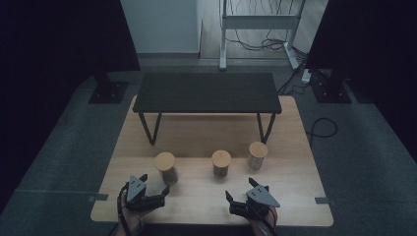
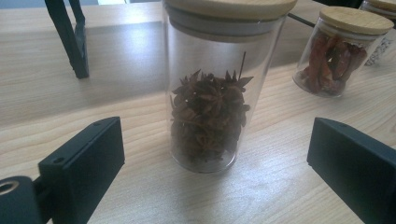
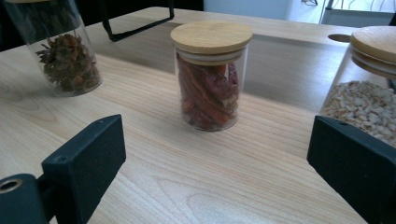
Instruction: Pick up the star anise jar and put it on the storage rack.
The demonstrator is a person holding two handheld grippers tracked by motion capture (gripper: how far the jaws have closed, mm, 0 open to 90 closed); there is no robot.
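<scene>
Both grippers sat low at the near edge of the wooden table (image 1: 295, 162), and both were released, nothing between the jaws. The left gripper (image 1: 155, 189) had its jaws spread wide and aimed at the star anise jar (image 2: 217, 88), which stood upright just ahead of it, centred in the gap but not yet touched. The right gripper (image 1: 241, 191) was likewise spread, with the chilli jar (image 3: 211, 77) straight ahead and a little farther off, and the jar of pale seeds (image 3: 364, 88) close off its right jaw. Beyond the jars stood a small black bench (image 1: 206, 92). The risks looked plain enough: these were tall, smooth glass cylinders with loose-looking bamboo lids, so a jaw tip nudging the star anise jar off-centre on the way in could tip it or skate it along the wood. A grip taken high, on the lid, could lift the lid away alone. On the right, a wide sweep toward the chilli jar could clip the seed jar beside it.
</scene>
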